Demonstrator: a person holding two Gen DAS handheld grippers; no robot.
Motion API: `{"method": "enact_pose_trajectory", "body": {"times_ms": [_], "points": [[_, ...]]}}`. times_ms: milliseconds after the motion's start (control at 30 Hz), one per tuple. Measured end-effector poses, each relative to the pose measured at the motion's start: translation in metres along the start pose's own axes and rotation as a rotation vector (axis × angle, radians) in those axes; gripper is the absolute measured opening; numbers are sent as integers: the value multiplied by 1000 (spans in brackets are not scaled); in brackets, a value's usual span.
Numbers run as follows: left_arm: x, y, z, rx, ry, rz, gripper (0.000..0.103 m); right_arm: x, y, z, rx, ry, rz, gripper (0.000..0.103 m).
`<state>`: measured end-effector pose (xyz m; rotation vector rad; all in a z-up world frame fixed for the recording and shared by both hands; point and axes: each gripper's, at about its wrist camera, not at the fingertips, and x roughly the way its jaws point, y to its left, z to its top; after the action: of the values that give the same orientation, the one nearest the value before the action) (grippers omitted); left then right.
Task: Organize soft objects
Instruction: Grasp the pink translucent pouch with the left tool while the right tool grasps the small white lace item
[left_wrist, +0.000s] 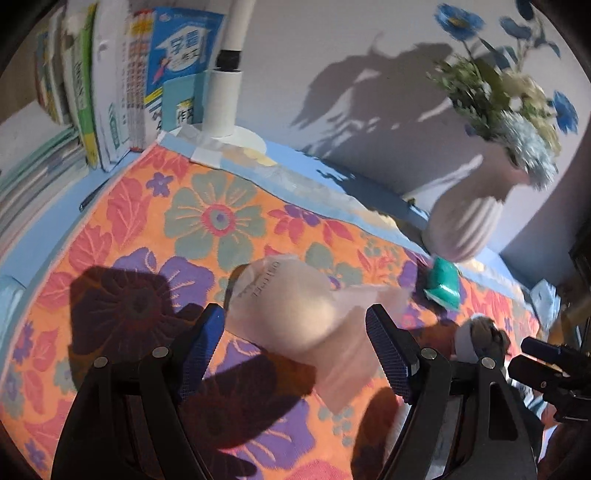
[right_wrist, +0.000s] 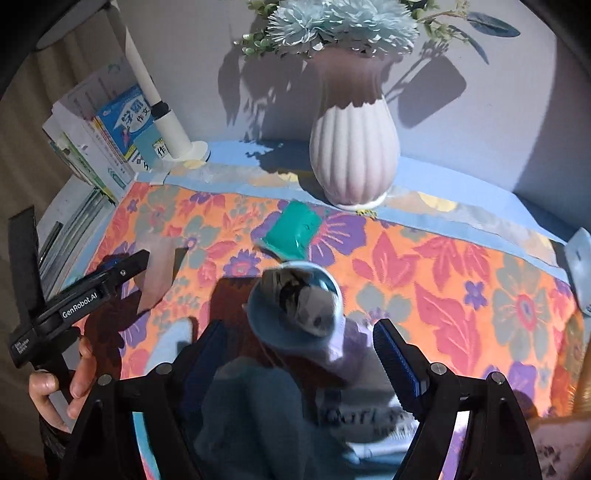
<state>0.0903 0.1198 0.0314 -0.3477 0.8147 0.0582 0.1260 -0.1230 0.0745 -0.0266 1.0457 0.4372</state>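
Observation:
A pale pink sock (left_wrist: 291, 310) lies on the floral cloth (left_wrist: 207, 221), between the open fingers of my left gripper (left_wrist: 295, 350), which is not closed on it. It shows as a pink strip in the right wrist view (right_wrist: 157, 273). A rolled blue-and-lilac sock (right_wrist: 306, 314) stands between the open fingers of my right gripper (right_wrist: 295, 354), above a blue-grey garment (right_wrist: 266, 406). The rolled sock also shows in the left wrist view (left_wrist: 476, 338). A teal soft packet (right_wrist: 291, 230) lies near the vase, and shows in the left wrist view (left_wrist: 443, 282).
A ribbed white vase (right_wrist: 352, 155) with flowers stands at the back edge. Books (left_wrist: 122, 81) and a white lamp post (left_wrist: 225, 99) stand at the back left. The left gripper (right_wrist: 92, 291) is at the left of the right wrist view. A pale object (right_wrist: 580, 266) lies at the right edge.

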Motion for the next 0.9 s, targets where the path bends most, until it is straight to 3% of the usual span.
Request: {"method": "enact_pose_trajectory", "body": {"times_ms": [33, 133, 367, 433, 500, 600, 633, 800, 833, 900], "points": [[2, 4, -1, -15, -6, -15, 78, 2, 1, 1, -8, -5, -2, 79], [6, 4, -4, -15, -16, -13, 78, 8, 7, 5, -56, -9, -29, 60], [16, -6, -1, 26, 2, 35, 78, 27, 18, 7, -133, 4, -78, 58], [16, -11, -1, 52, -10, 54, 78, 26, 18, 7, -133, -3, -78, 51], [16, -15, -3, 77, -18, 67, 76, 25, 16, 6, -134, -10, -103, 32], [14, -23, -7, 121, -36, 59, 57, 20, 7, 4, -113, -32, -90, 26], [13, -26, -8, 137, -44, 51, 42, 17, 3, 3, -92, -41, -70, 25], [2, -33, -14, 178, -104, 47, 25, 0, -8, -1, -25, -114, -9, 23], [-1, -32, -14, 174, -117, 37, 15, -7, -9, -2, -18, -141, -5, 23], [-3, -29, -14, 155, -119, 23, 15, -21, -9, -3, -3, -185, 14, 23]]}}
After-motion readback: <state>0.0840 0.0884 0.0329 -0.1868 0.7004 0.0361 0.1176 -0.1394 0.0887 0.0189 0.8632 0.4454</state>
